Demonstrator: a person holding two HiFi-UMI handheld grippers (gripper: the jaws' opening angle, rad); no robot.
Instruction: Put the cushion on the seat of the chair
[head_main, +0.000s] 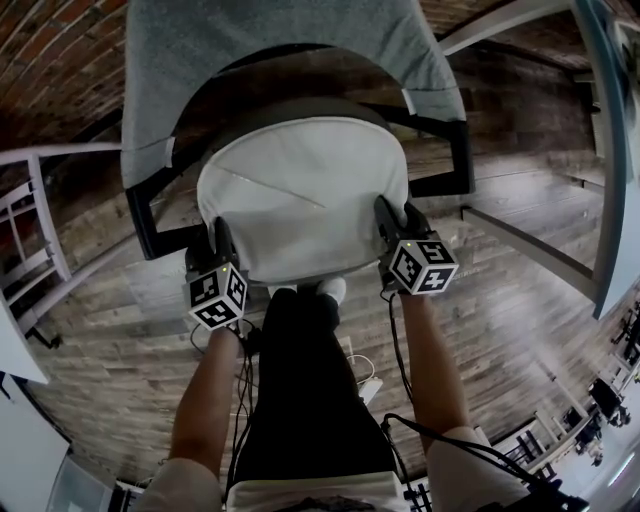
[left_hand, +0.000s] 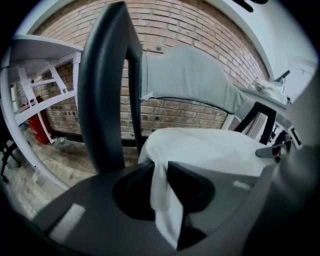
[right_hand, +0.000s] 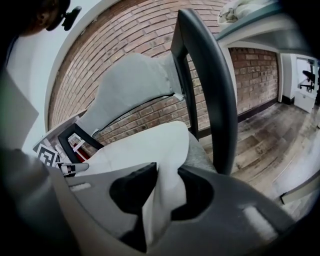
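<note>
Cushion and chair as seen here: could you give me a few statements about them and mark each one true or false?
1. The white cushion is over the seat of the chair. True.
2. Only one gripper has the cushion's edge between its jaws. False: the left gripper and the right gripper both pinch it.
3. A grey cloth is draped over the backrest. True.
4. The wall behind the chair is tiled green. False: it is a brick wall.

Seat of chair (head_main: 280, 40) mostly hidden under cushion (head_main: 300, 190); backrest top cut off by head view's upper edge. Cushion's gripped edges hidden behind left gripper (head_main: 213, 240) & right gripper (head_main: 398, 222) there.
</note>
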